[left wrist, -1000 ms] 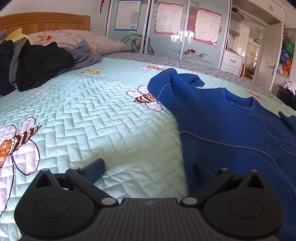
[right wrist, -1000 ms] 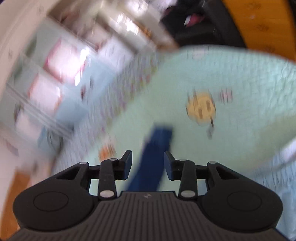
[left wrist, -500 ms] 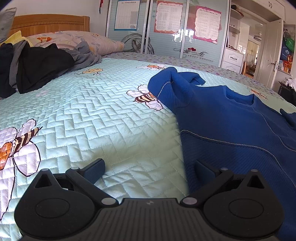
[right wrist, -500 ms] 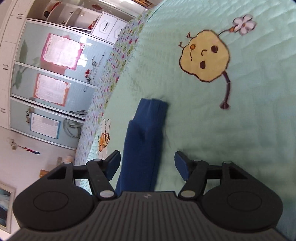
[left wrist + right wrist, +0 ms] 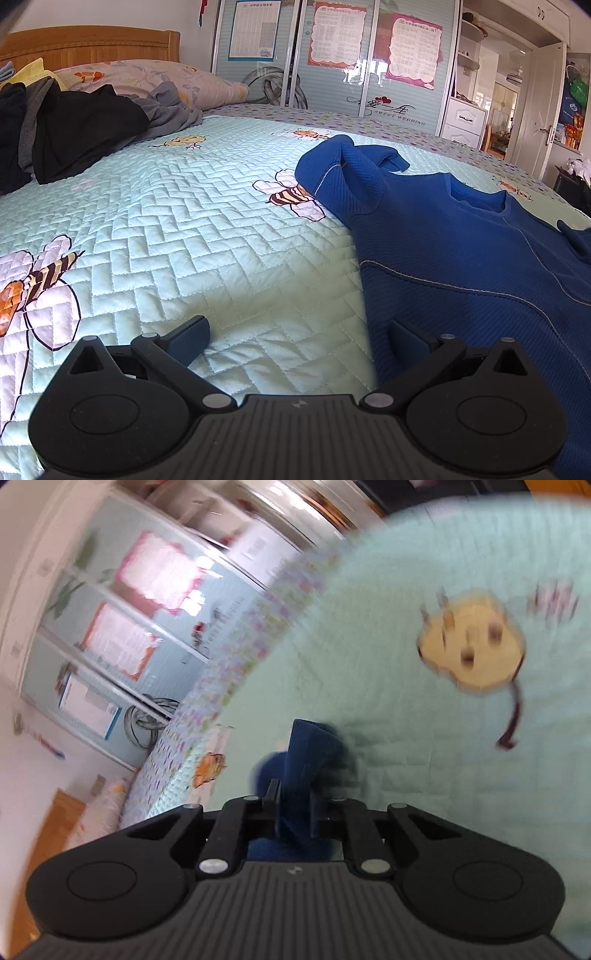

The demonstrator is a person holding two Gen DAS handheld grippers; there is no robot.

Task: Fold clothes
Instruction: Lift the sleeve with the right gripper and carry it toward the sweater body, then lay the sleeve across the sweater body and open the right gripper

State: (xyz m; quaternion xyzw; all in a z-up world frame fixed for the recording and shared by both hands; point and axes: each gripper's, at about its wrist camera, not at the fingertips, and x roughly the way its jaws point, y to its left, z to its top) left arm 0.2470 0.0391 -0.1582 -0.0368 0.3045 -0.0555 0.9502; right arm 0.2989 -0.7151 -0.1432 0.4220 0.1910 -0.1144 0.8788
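Observation:
A blue sweater [image 5: 461,251] lies spread on the light green quilted bed [image 5: 207,229], its near sleeve bunched up at the top left. My left gripper [image 5: 299,339] is open and empty, low over the quilt at the sweater's left edge, its right finger over the blue cloth. In the right wrist view, which is blurred, my right gripper [image 5: 293,805] is shut on the sweater's other blue sleeve [image 5: 310,746], whose cuff sticks out past the fingers above the quilt.
A heap of black and grey clothes [image 5: 66,129] and a floral pillow [image 5: 155,81] lie by the wooden headboard [image 5: 92,44]. Wardrobe doors with posters [image 5: 332,62] stand beyond the bed. An open doorway [image 5: 498,110] is at the right.
My right gripper has closed from open onto the blue sleeve and is moving, blurring its view. My left gripper has stayed open and almost still.

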